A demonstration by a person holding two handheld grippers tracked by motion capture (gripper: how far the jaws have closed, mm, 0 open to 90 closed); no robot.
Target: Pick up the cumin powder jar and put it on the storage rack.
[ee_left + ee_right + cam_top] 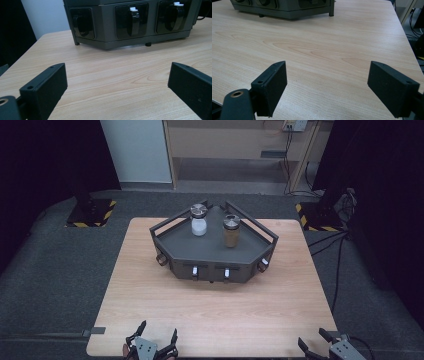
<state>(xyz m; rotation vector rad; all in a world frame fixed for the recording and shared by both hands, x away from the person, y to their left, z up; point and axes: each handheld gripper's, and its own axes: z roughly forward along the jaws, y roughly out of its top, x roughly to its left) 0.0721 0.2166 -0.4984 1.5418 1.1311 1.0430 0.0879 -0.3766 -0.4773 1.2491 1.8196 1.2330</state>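
A dark grey angular rack stands at the middle back of the wooden table. On its top shelf are two jars with metal lids: one with white contents on the left, one with brown contents on the right. My left gripper rests at the table's near edge, left of centre, open, nothing between its jaws. My right gripper sits at the near right corner, open and empty too. In the left gripper view the rack's front shows black handles with white tips. The rack's base appears far off in the right gripper view.
Bare wood lies between the grippers and the rack. Two black bases with yellow-black stripes stand on the grey floor behind the table. Cables trail on the right. A wooden shelf unit is at the back.
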